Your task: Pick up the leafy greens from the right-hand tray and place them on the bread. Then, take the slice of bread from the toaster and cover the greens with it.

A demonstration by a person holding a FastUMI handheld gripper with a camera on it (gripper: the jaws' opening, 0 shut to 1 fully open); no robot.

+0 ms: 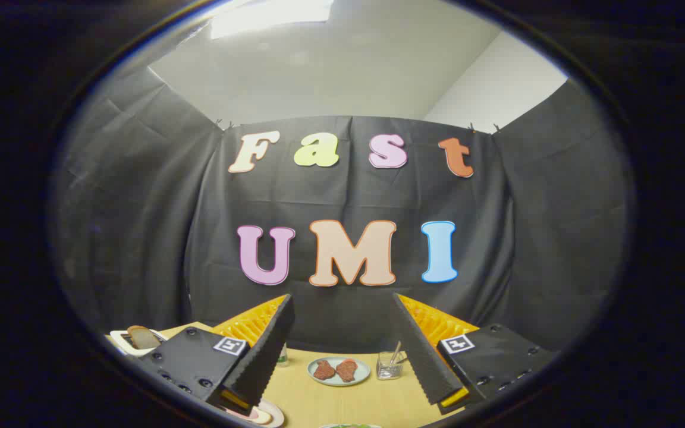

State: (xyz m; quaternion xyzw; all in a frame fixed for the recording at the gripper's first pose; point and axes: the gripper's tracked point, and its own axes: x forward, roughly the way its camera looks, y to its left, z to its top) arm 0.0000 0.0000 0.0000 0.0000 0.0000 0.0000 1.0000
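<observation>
Gripper (342, 351) fingers spread wide — holding nothing; toaster (134, 342) with bread slice (142, 336) beyond the left finger.

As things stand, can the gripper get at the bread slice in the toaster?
Probably not without moving first. The gripper is open and holds nothing, but it faces the booth wall, and the bread slice stands in the toaster off to the left, beyond the left jaw. Nothing seems to block a swing over there.

Wall: black cloth (342, 309), creased, clipped up ahead of me.
Above it: pale wall (330, 77), bright ceiling light (271, 15).
Bench (342, 401): light wood.
</observation>
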